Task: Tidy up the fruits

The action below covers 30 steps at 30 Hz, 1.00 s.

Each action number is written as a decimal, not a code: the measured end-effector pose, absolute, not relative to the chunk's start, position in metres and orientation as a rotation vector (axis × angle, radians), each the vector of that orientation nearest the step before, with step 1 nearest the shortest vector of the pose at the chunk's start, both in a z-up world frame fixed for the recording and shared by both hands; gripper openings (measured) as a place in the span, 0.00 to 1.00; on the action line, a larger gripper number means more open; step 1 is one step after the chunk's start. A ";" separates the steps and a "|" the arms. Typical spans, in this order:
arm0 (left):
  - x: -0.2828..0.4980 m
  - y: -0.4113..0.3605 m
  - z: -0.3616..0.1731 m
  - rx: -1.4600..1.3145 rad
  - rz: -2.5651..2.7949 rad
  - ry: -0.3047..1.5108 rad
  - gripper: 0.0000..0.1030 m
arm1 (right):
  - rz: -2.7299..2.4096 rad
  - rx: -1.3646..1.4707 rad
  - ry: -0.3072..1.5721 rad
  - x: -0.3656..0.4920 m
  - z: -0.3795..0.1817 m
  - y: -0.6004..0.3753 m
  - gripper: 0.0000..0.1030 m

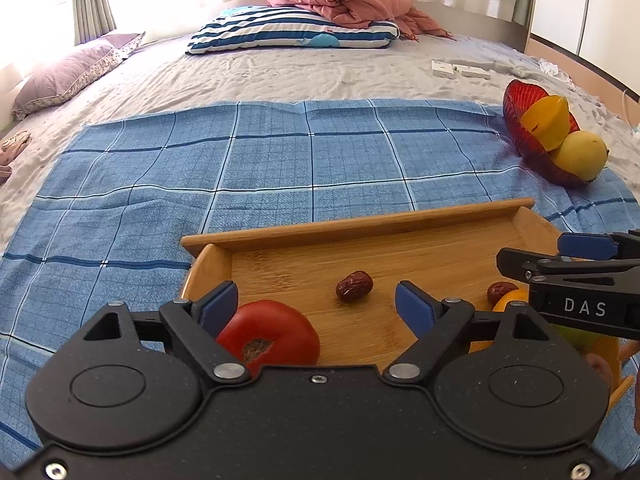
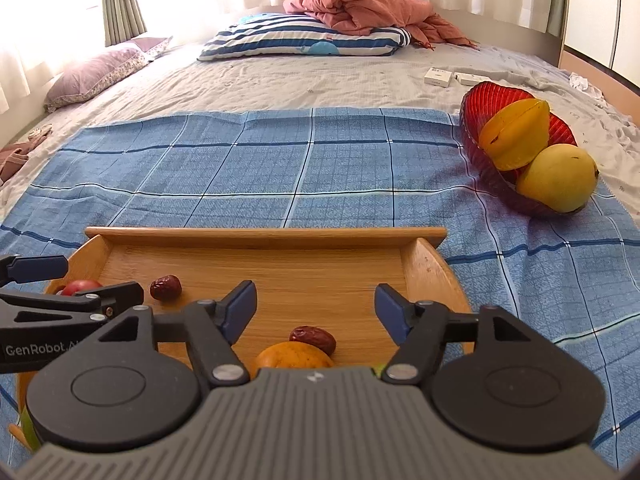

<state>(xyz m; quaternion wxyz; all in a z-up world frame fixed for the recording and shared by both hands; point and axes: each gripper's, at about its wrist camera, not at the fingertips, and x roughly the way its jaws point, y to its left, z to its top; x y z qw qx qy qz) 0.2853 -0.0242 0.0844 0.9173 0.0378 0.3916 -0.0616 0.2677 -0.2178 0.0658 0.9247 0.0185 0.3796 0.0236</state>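
Tomato [image 1: 269,336] beneath left hand-held gripper [image 1: 316,304]

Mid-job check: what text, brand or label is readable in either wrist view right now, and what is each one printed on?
"DAS": white letters on the black body of the right hand-held gripper, cut off by the frame edge in the left wrist view.
"GenRobot.A": white lettering on the side of the left hand-held gripper, partly hidden in the right wrist view.
Two white boxes on the bed: any print is too small to read.
Striped pillow: a whale picture, no words.
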 end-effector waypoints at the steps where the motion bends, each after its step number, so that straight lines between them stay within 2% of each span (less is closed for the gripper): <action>1: 0.281 -0.022 0.085 0.076 -0.124 0.798 0.83 | 0.049 0.031 0.770 0.265 0.067 -0.217 0.79; 8: 0.259 -0.014 0.091 0.080 -0.118 0.749 0.88 | 0.054 0.021 0.721 0.242 0.075 -0.216 0.83; 30: 0.197 -0.005 0.097 0.054 -0.126 0.649 0.90 | 0.064 0.021 0.619 0.192 0.078 -0.216 0.89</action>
